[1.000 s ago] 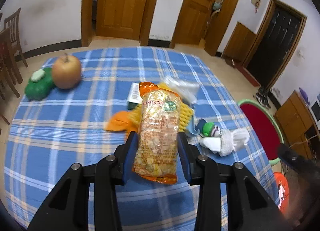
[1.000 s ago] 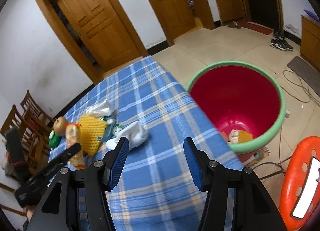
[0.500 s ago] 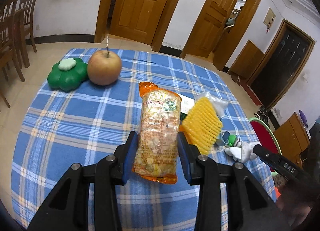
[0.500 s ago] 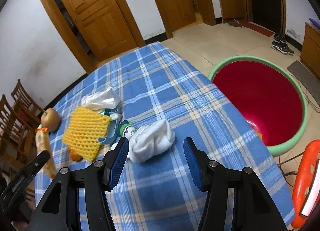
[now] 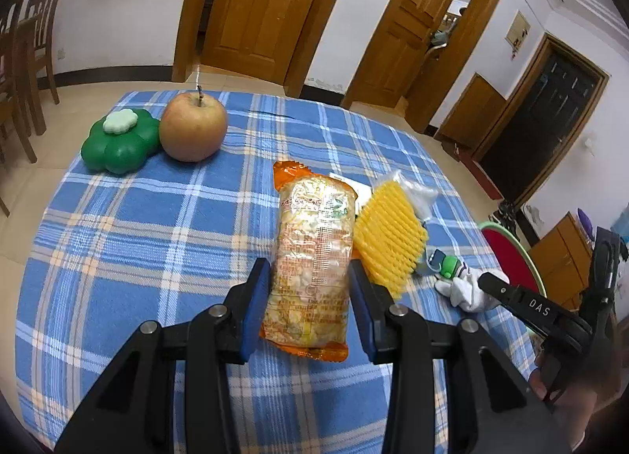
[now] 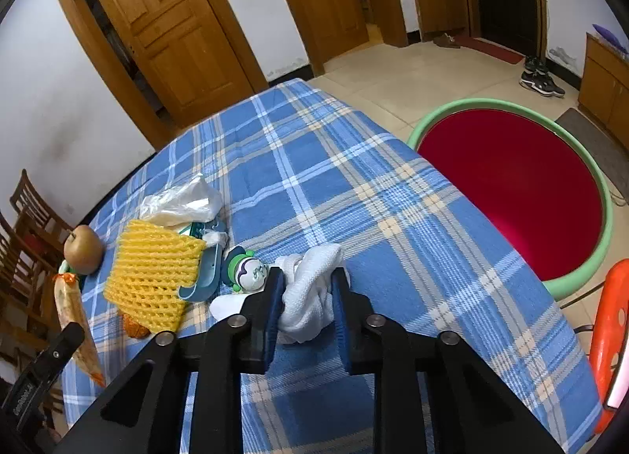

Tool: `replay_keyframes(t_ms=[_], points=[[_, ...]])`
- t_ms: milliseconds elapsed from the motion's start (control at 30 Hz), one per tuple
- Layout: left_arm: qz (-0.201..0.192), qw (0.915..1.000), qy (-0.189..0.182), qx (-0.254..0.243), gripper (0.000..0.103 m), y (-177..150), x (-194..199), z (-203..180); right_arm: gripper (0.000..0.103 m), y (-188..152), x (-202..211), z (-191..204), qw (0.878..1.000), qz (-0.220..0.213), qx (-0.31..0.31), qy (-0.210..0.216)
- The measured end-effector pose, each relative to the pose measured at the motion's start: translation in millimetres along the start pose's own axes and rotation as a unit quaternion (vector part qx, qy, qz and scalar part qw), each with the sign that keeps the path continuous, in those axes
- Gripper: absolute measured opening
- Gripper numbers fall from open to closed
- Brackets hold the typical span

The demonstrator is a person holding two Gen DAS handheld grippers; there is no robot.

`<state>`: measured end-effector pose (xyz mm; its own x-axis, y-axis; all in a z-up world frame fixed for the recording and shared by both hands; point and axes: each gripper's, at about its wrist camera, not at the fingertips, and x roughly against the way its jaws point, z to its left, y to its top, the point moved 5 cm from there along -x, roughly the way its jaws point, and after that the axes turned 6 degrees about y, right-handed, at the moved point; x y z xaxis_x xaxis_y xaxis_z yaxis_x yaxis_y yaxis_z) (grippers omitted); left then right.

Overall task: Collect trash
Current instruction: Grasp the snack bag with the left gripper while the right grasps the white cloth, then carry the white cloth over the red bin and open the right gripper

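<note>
An orange-edged snack packet [image 5: 314,253] is clamped upright between the blue pads of my left gripper [image 5: 308,269], above the blue plaid tablecloth [image 5: 137,241]. In the right wrist view my right gripper [image 6: 308,279] is closing its jaws, and the pads press the sides of a crumpled white cloth [image 6: 310,292] lying on the table. A yellow foam fruit net [image 6: 153,273], a clear plastic bag [image 6: 181,202], a teal plastic piece [image 6: 208,273] and a small green-and-white toy [image 6: 245,269] lie just left of the cloth.
A red bin with a green rim [image 6: 471,104] stands on the floor off the table's right edge, beside an orange stool [image 6: 613,316]. An apple [image 5: 192,127] and a green clover-shaped box [image 5: 120,141] sit at the far left. Wooden chairs [image 5: 27,60] stand beyond.
The right gripper dropped in over the white cloth and narrowed its jaws onto it. The left gripper, still holding the packet, swung left early on, then held still.
</note>
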<state>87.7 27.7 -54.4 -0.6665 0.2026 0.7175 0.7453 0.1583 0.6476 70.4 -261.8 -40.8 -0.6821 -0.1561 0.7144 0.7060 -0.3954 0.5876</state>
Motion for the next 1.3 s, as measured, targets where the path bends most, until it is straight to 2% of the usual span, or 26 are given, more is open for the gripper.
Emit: replay_keyframes(t_ms=[200,433,633,833,1167,1300], points=[[-0.001,0.9999,-0.004,-0.014,0.04,-3,9,-12,0.02,-5,20,-3,1.0,-0.015,0.008,0.009],[-0.015,0.9997,-0.006,-0.018,0.04,-4,27,-30,0.02,3,60,8,0.996,-0.06,0.062,0.023],[-0.012,0.9996,-0.005,-0.026,0.04,-7,33,-50,0.02,12,81,0,0.994,-0.077,0.064,0.043],[-0.012,0.9988,-0.026,-0.038,0.04,-11,37,-85,0.02,21,95,-30,0.995,-0.084,0.036,0.047],[0.015,0.9957,-0.051,-0.077,0.04,-17,20,-149,0.02,32,106,-110,0.995,-0.099,-0.024,0.019],[0.022,0.9938,-0.057,-0.092,0.04,-17,11,-173,0.02,34,103,-140,0.995,-0.091,-0.049,0.009]])
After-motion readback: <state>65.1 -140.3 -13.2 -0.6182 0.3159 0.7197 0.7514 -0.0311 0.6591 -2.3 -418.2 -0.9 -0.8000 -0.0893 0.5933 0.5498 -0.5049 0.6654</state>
